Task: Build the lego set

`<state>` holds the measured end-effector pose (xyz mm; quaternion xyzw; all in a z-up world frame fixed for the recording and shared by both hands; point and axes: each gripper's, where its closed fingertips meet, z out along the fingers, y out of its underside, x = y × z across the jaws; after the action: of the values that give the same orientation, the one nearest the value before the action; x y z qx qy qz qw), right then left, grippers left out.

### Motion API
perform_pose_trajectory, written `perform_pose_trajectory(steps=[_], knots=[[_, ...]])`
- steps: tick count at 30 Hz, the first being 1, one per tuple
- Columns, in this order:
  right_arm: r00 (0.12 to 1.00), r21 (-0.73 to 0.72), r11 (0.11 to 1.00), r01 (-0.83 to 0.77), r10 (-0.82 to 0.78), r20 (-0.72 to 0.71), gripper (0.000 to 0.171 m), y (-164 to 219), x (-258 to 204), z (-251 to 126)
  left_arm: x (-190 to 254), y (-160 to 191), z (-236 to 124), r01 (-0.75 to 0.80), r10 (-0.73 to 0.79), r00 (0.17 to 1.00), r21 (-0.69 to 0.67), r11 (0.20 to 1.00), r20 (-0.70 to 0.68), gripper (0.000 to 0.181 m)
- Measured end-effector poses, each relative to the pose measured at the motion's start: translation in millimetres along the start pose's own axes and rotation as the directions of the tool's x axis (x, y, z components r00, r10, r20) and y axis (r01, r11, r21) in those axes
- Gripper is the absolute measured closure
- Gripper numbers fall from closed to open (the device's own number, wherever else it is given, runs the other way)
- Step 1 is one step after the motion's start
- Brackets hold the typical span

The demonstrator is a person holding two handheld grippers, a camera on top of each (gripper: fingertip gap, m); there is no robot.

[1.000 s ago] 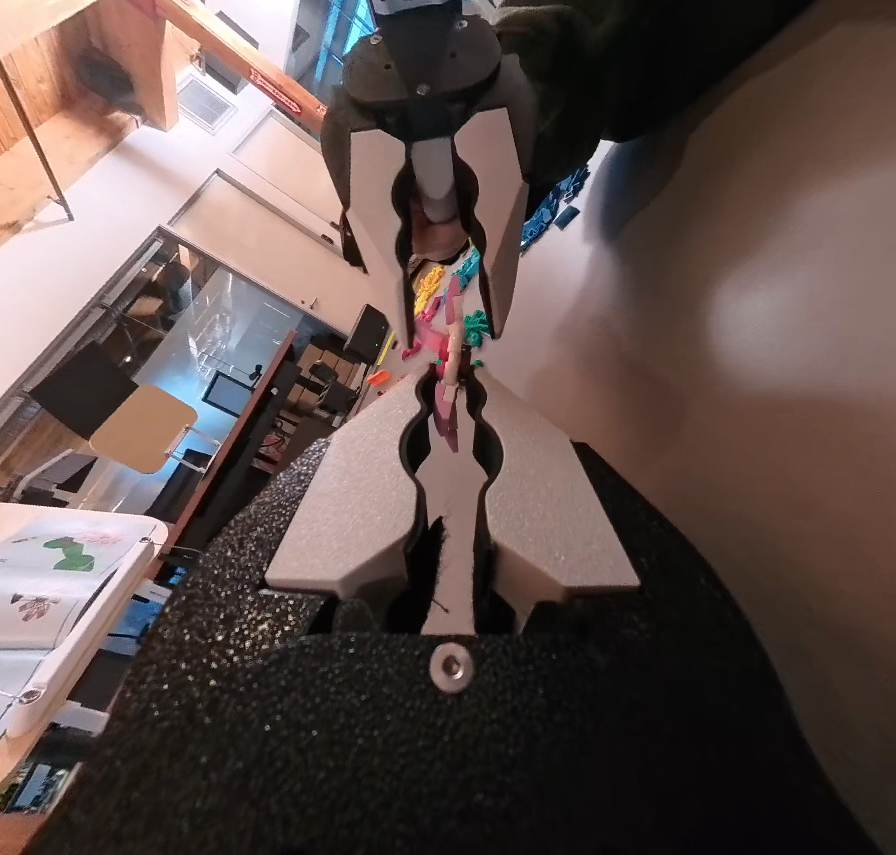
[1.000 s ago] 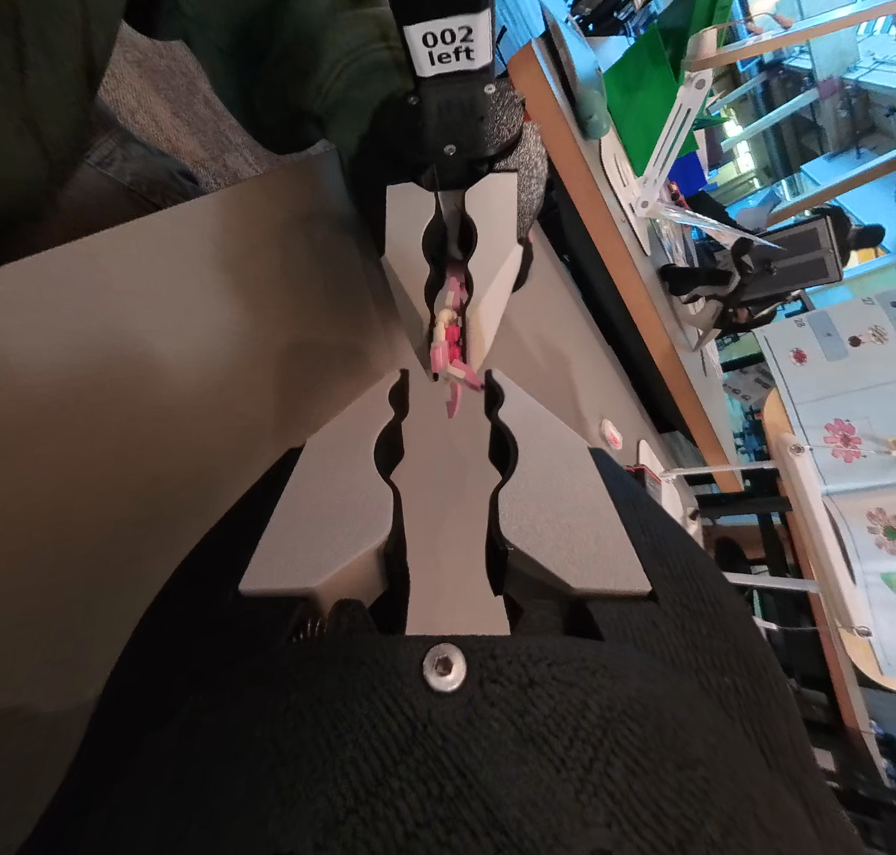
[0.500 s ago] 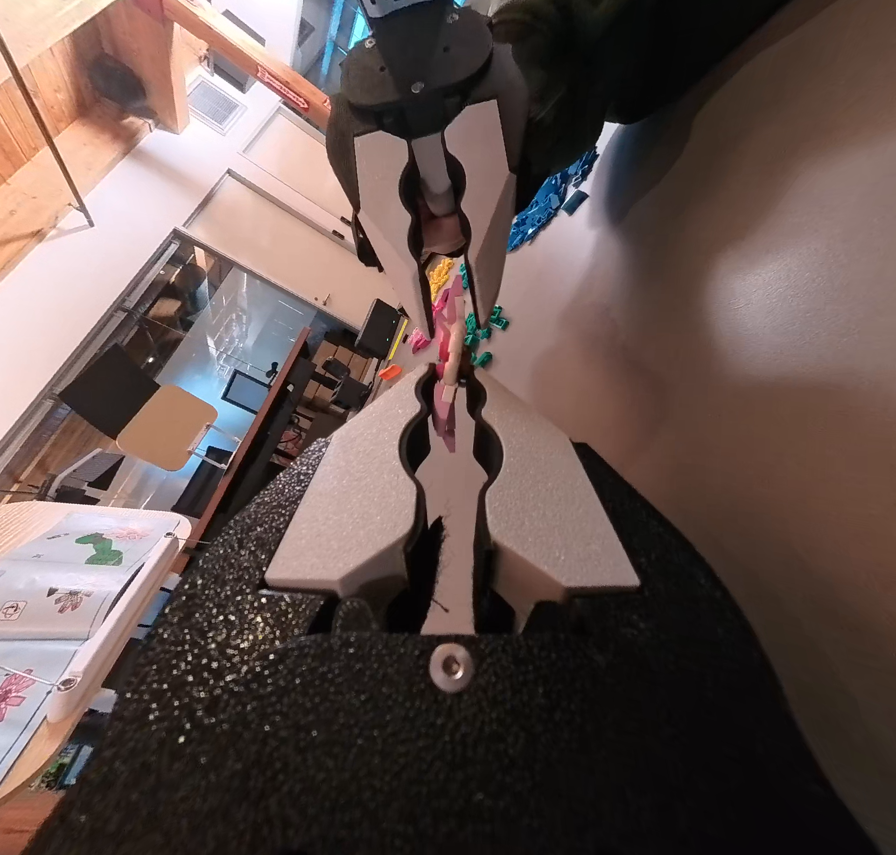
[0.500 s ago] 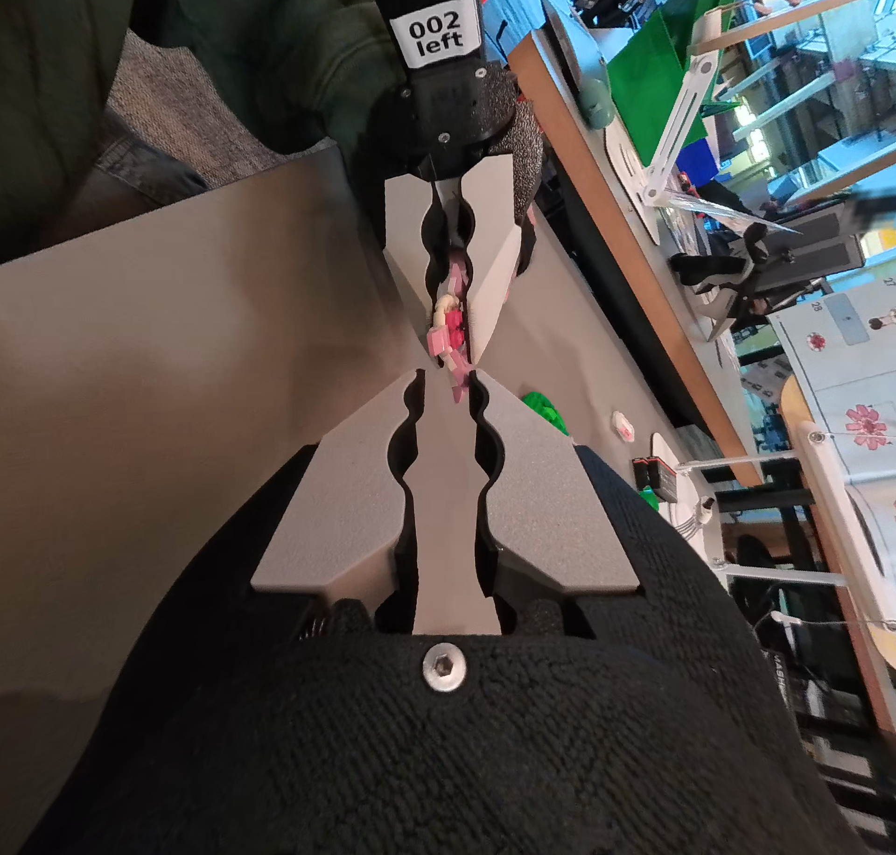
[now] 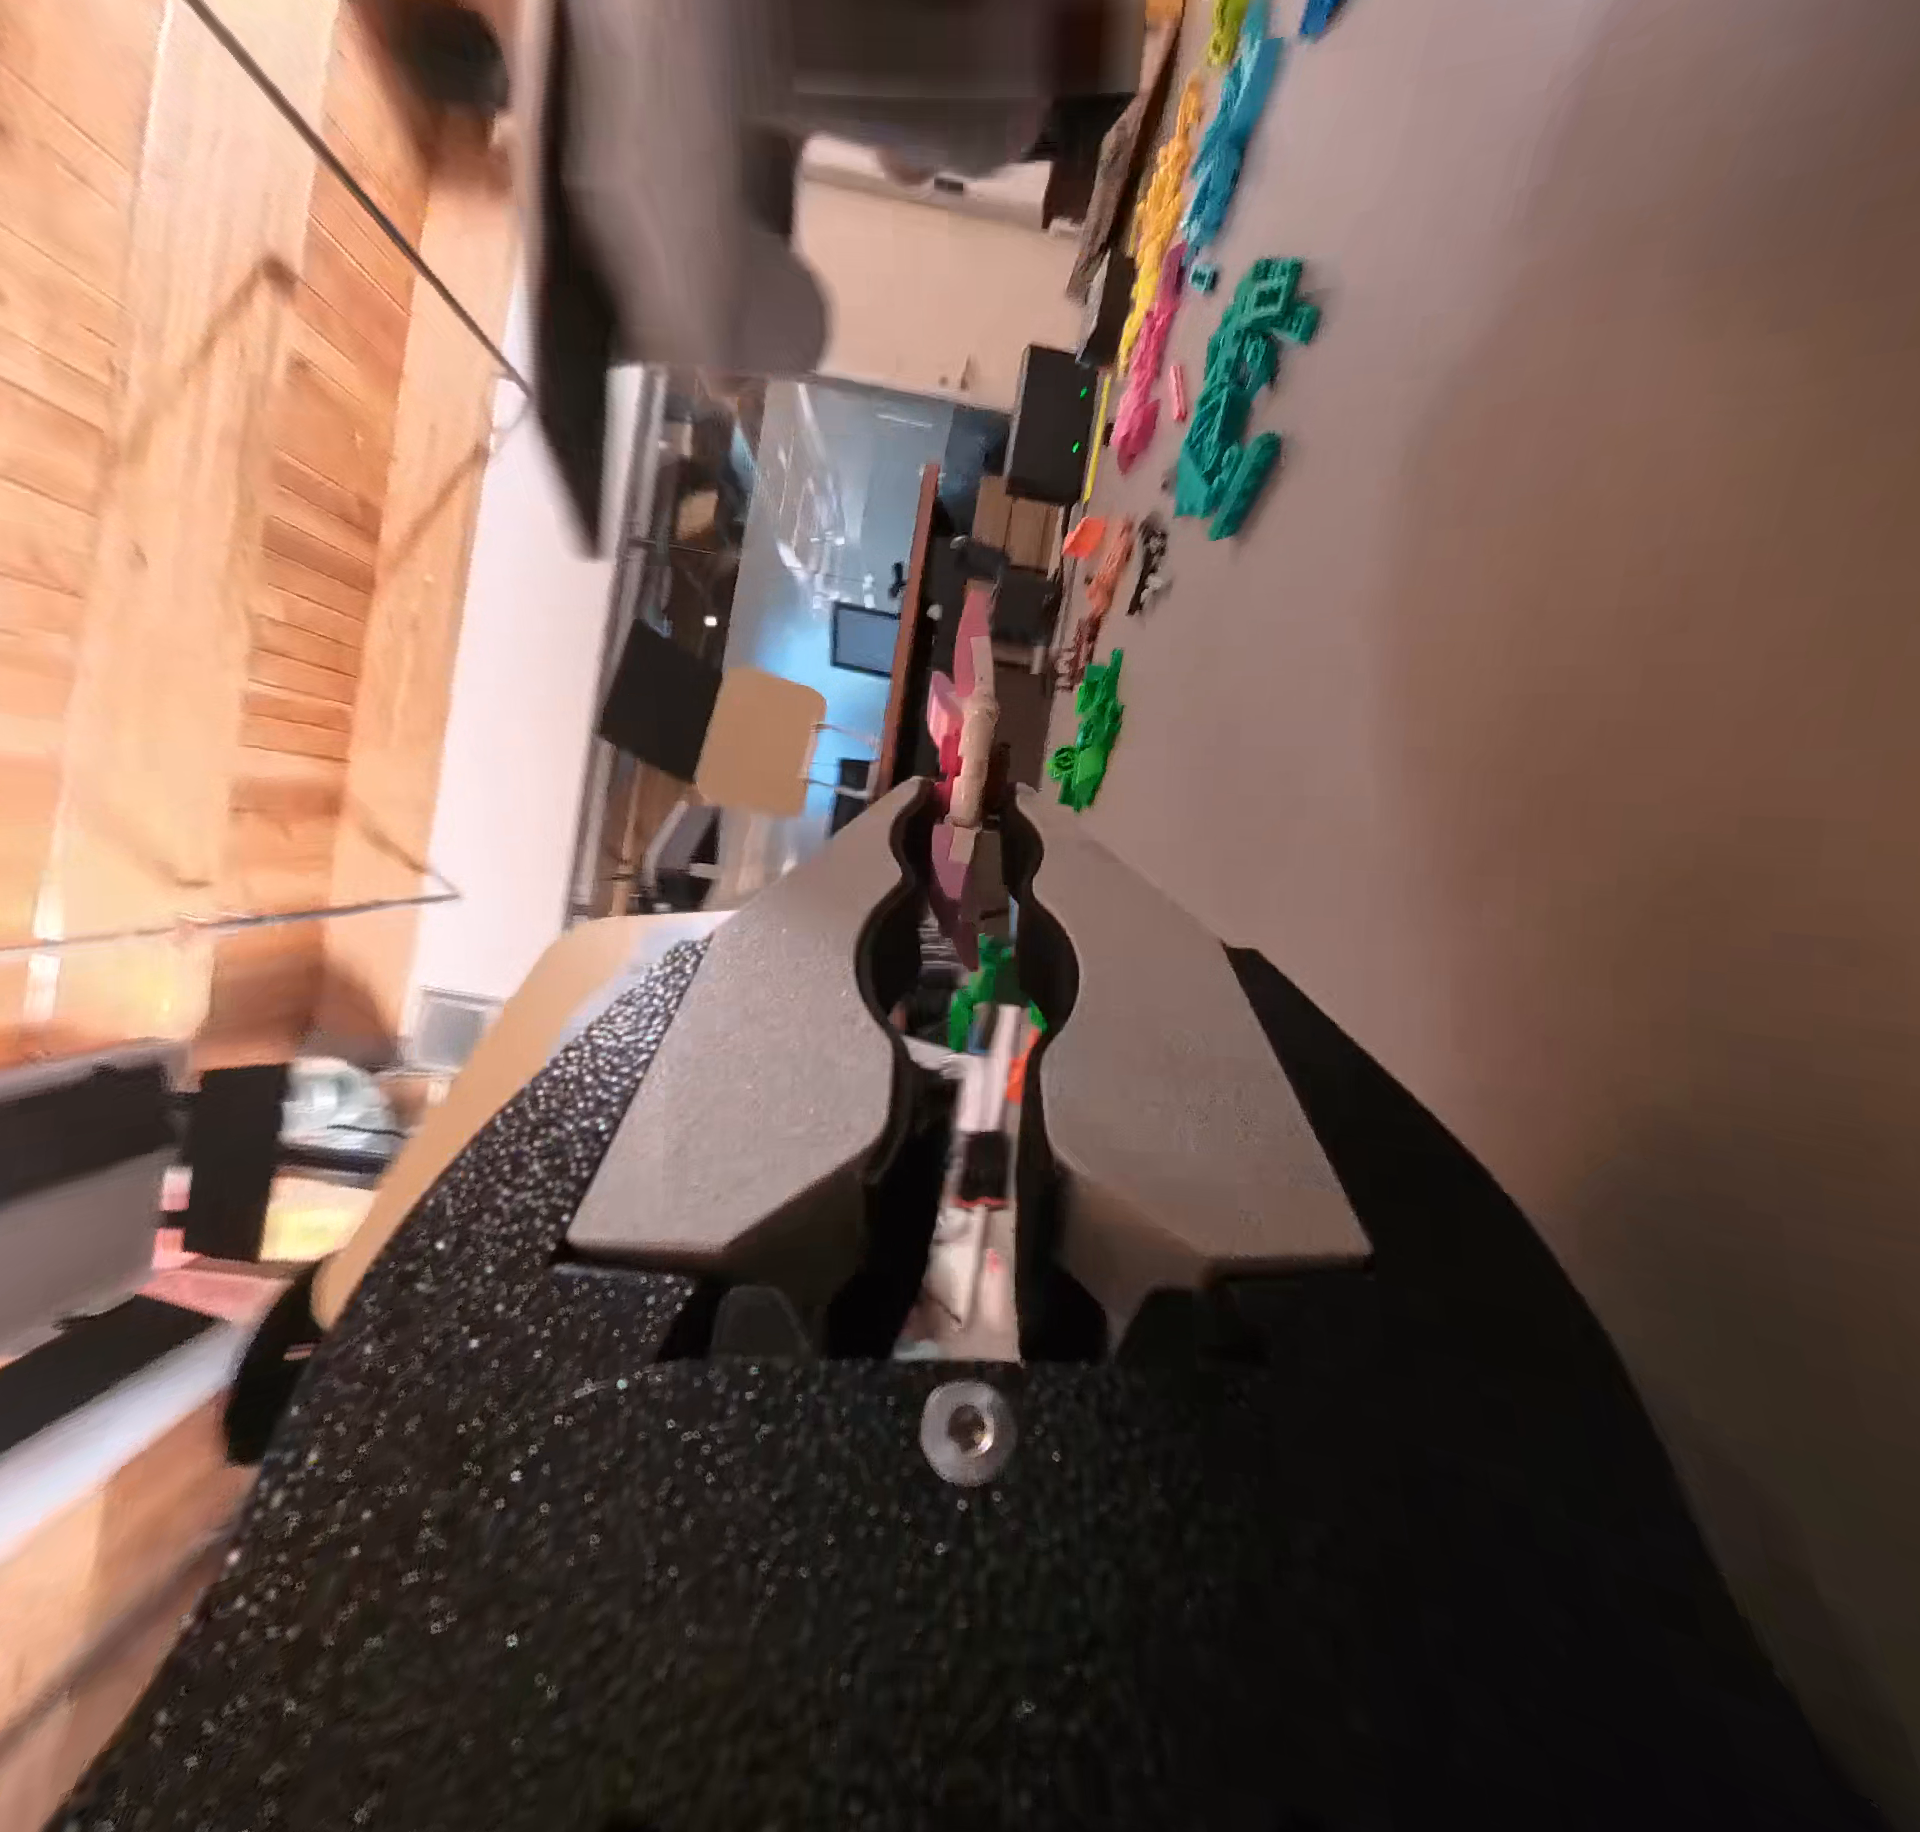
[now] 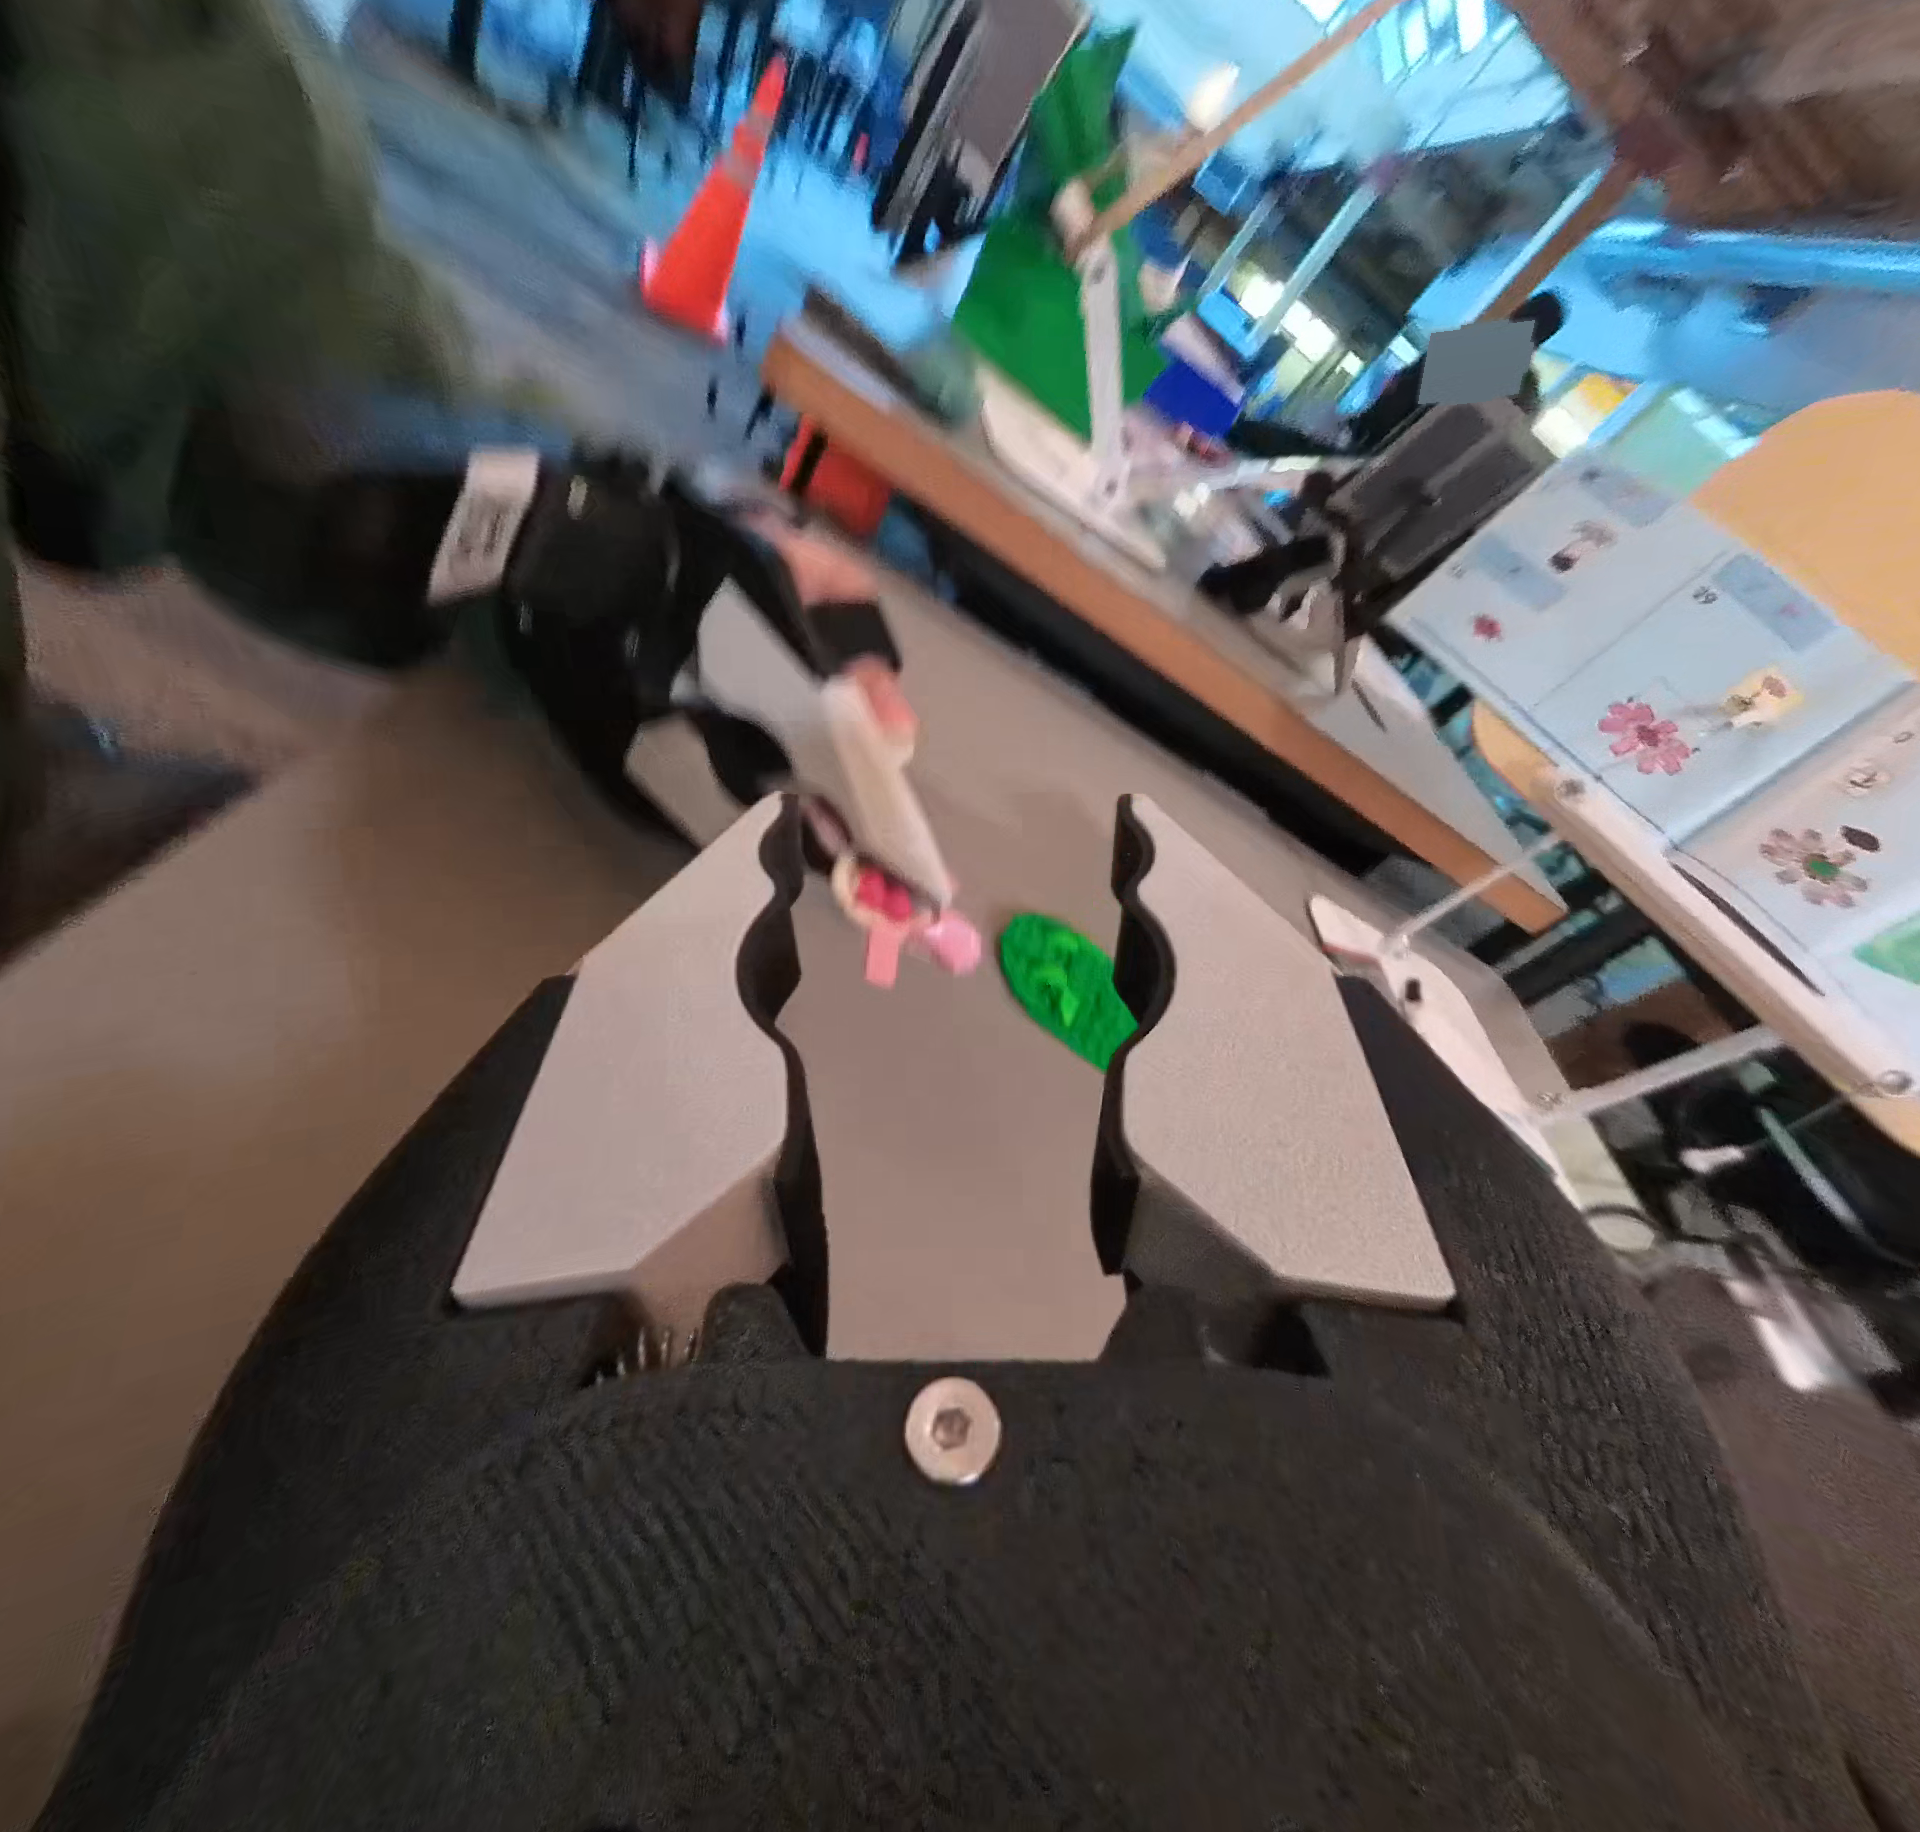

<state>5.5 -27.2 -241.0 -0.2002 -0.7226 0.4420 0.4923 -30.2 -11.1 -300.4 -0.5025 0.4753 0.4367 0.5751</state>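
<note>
My left gripper [image 5: 971, 800] is shut on a small pink and white lego assembly [image 5: 975, 733] that sticks out past its tips. It is held in the air beside the grey table [image 5: 1558, 639]. In the right wrist view the left gripper [image 6: 904, 878] shows ahead, tilted down, with the pink assembly [image 6: 940, 941] at its tip just above the table [image 6: 935, 1159]. My right gripper [image 6: 954, 806] is open and empty, a short way back from the assembly. A green lego piece [image 6: 1060, 982] lies on the table by its right finger.
Sorted piles of loose bricks lie on the table: teal [image 5: 1236, 400], green [image 5: 1091, 733], pink [image 5: 1143, 380], yellow [image 5: 1164, 193]. An open instruction booklet [image 6: 1662, 702] stands on a holder at the right. A blurred grey and black shape [image 5: 727, 120] fills the left wrist view's top.
The two grippers have drawn apart. My right gripper has opened wider and backed off from the assembly. Both views have swung and blurred. My left gripper still holds the pink assembly.
</note>
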Motion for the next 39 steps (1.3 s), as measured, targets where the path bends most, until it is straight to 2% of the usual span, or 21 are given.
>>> perform_pose_trajectory(steps=[1, 4, 8, 11, 15, 23, 25, 28, 31, 35, 39], knots=[[0.999, 0.045, 0.998, -0.038, 0.039, -0.033, 0.111, -8.7, 5.7, -0.3, 0.0, 0.0, 0.2, -0.019, 0.019, 1.0, -0.005, 1.0, 0.005, 0.173], [0.99, 0.057, 0.998, -0.032, 0.04, -0.137, 0.112, -14.3, 19.1, -4.1, -1.1, 4.9, 1.2, 0.006, -0.006, 1.0, -0.026, 1.0, 0.005, 0.172], [0.973, -0.158, 0.973, 0.165, -0.187, -0.134, 0.122, 13.6, -3.5, 6.5, 0.5, 17.0, 4.0, 0.09, -0.091, 0.996, -0.071, 0.993, -0.022, 0.172], [0.922, -0.277, 0.898, 0.342, -0.377, -0.084, 0.131, 34.1, -25.1, 21.4, 3.1, 18.5, 5.0, 0.102, -0.105, 0.994, -0.079, 0.992, -0.038, 0.172], [0.8, -0.449, 0.725, 0.523, -0.599, -0.036, 0.139, 56.8, -24.2, 34.0, 5.5, 15.5, 5.4, 0.079, -0.082, 0.996, -0.07, 0.994, -0.047, 0.172], [0.666, -0.493, 0.597, 0.632, -0.744, -0.047, 0.166, 53.4, -22.8, 40.2, 4.9, 7.5, 2.2, 0.128, -0.129, 0.99, -0.019, 0.992, -0.064, 0.172], [0.703, -0.446, 0.657, 0.608, -0.706, -0.08, 0.167, 43.2, -23.1, 39.6, -3.3, -0.1, -1.8, 0.214, -0.211, 0.976, 0.052, 0.975, -0.055, 0.17], [0.822, -0.33, 0.797, 0.505, -0.561, -0.097, 0.167, 30.7, -25.5, 33.3, -18.0, -20.5, -11.9, 0.357, -0.349, 0.934, 0.225, 0.907, -0.073, 0.145], [0.922, -0.201, 0.912, 0.358, -0.38, -0.079, 0.167, 21.5, -28.2, 25.4, -23.4, -28.1, -16.2, 0.479, -0.458, 0.878, 0.286, 0.83, -0.142, 0.127], [0.998, -0.013, 0.998, 0.058, -0.058, 0.02, 0.167, 8.9, -37.6, 22.7, -26.6, -37.1, -22.8, 0.641, -0.573, 0.768, 0.336, 0.69, -0.286, 0.131], [0.979, 0.109, 0.974, -0.196, 0.188, 0.083, 0.167, 0.6, -32.6, 19.2, -40.5, -36.5, -29.2, 0.821, -0.702, 0.569, 0.344, 0.455, -0.428, 0.139]])
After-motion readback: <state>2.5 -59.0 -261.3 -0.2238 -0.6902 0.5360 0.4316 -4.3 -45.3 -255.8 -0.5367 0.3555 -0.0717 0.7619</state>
